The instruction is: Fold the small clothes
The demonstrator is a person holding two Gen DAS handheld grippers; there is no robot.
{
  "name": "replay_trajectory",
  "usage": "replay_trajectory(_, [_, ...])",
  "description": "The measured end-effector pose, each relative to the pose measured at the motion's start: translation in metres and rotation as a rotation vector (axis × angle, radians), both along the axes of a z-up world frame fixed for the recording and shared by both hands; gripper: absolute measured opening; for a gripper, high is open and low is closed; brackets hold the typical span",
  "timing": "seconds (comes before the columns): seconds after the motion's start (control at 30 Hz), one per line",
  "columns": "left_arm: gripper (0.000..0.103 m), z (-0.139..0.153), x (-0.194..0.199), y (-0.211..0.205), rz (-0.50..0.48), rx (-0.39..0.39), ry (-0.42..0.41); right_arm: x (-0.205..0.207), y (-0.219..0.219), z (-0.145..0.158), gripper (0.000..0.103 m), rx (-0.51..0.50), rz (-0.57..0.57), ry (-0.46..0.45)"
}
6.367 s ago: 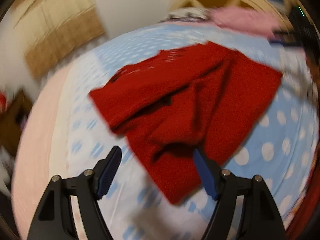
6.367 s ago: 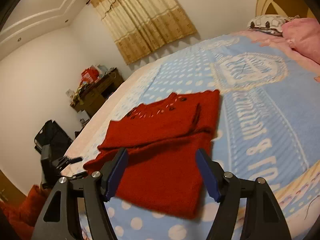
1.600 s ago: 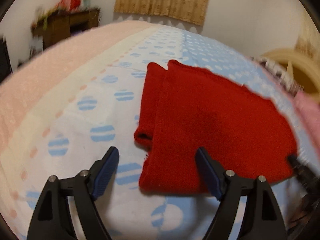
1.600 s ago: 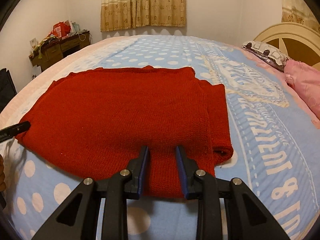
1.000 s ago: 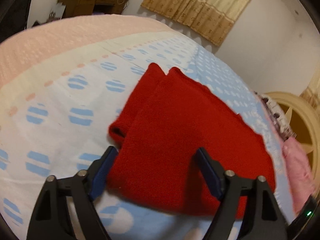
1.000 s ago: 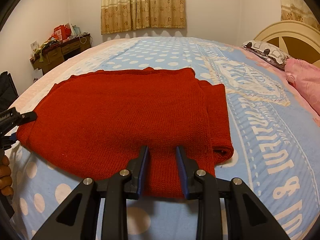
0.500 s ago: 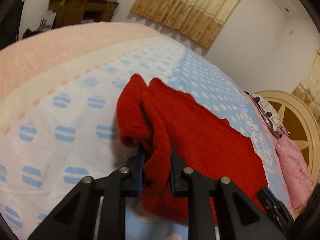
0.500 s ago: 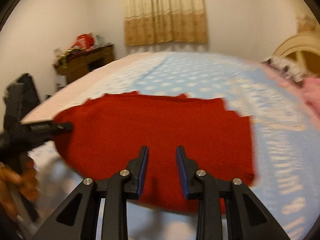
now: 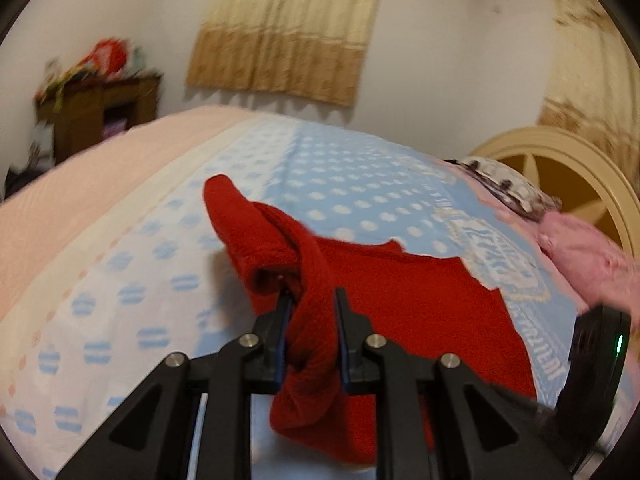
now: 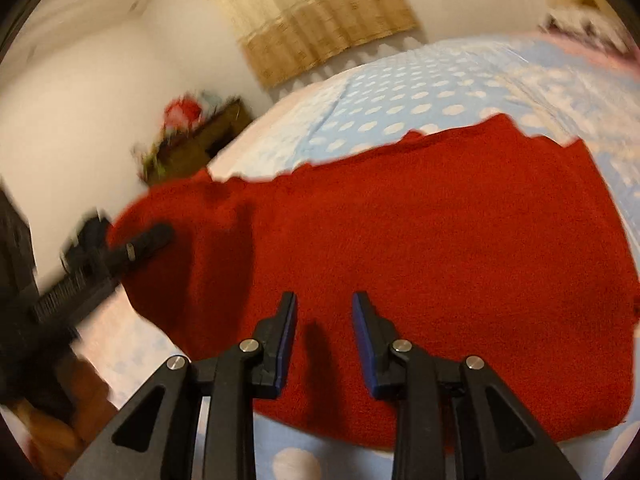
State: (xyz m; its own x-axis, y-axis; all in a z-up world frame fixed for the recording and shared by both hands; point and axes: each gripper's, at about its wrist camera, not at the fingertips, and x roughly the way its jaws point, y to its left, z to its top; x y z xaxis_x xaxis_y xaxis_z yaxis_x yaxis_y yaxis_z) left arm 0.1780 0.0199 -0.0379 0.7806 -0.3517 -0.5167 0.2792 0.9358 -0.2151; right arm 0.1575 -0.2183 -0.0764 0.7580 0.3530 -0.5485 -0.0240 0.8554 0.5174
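A red knitted sweater [image 9: 404,292] lies folded on the blue dotted bed cover [image 9: 352,184]. My left gripper [image 9: 311,304] is shut on the sweater's near left corner and holds it raised off the bed, so the cloth bunches between the fingers. In the right wrist view the sweater [image 10: 420,240] fills the middle. My right gripper [image 10: 325,312] hovers over its near edge with the jaws narrowly apart and nothing visibly clamped between them. The left gripper [image 10: 160,236] also shows in the right wrist view, at the sweater's left end.
A pink pillow [image 9: 588,256] and a cream headboard [image 9: 560,160] are at the right. A wooden dresser [image 9: 100,120] with clutter stands by the far wall under beige curtains [image 9: 280,40]. The pale pink bed edge [image 9: 80,188] runs along the left.
My left gripper closed on the sweater's corner and has lifted it. My right gripper has swung left and tilted over the sweater; its jaw gap is unchanged.
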Motion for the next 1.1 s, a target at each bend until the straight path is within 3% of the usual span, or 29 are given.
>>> replay_trajectory(0.07, [0.019, 0.003, -0.004, -0.015, -0.05, 0.032, -0.03, 0.0, -0.019, 0.007, 0.035, 0.106, 0.001, -0.02])
replay_trajectory(0.13, [0.019, 0.003, -0.006, -0.03, -0.096, 0.061, -0.048, 0.004, -0.034, 0.014, 0.063, 0.191, 0.013, -0.03])
replay_trajectory(0.2, [0.019, 0.0, -0.007, -0.042, -0.141, 0.07, -0.043, 0.009, -0.05, 0.019, 0.072, 0.274, 0.011, -0.047])
replay_trajectory(0.27, [0.019, -0.007, -0.007, -0.055, -0.177, 0.096, -0.03, 0.022, -0.063, 0.021, 0.072, 0.354, 0.037, -0.03])
replay_trajectory(0.4, [0.019, -0.017, -0.008, -0.069, -0.22, 0.119, -0.006, 0.054, -0.064, 0.022, 0.072, 0.381, 0.104, 0.02])
replay_trajectory(0.63, [0.019, -0.021, -0.014, -0.07, -0.225, 0.13, -0.005, 0.13, -0.043, -0.011, 0.072, 0.561, 0.164, 0.178])
replay_trajectory(0.77, [0.019, -0.023, -0.018, -0.074, -0.231, 0.131, -0.011, 0.155, -0.029, -0.015, 0.072, 0.507, 0.142, 0.207])
replay_trajectory(0.8, [0.019, -0.023, -0.018, -0.073, -0.229, 0.129, -0.01, 0.159, -0.026, -0.014, 0.069, 0.481, 0.14, 0.207])
replay_trajectory(0.83, [0.019, -0.024, -0.016, -0.071, -0.23, 0.124, -0.006, 0.16, -0.023, -0.014, 0.045, 0.468, 0.143, 0.2])
replay_trajectory(0.87, [0.019, -0.025, -0.015, -0.07, -0.234, 0.117, 0.002, 0.161, -0.02, -0.013, 0.029, 0.449, 0.156, 0.203])
replay_trajectory(0.9, [0.019, -0.025, -0.015, -0.07, -0.234, 0.111, 0.01, 0.162, -0.016, -0.013, 0.021, 0.419, 0.17, 0.215])
replay_trajectory(1.1, [0.019, -0.011, -0.025, -0.077, -0.259, 0.12, -0.027, 0.151, -0.012, 0.029, 0.018, 0.141, 0.207, 0.126])
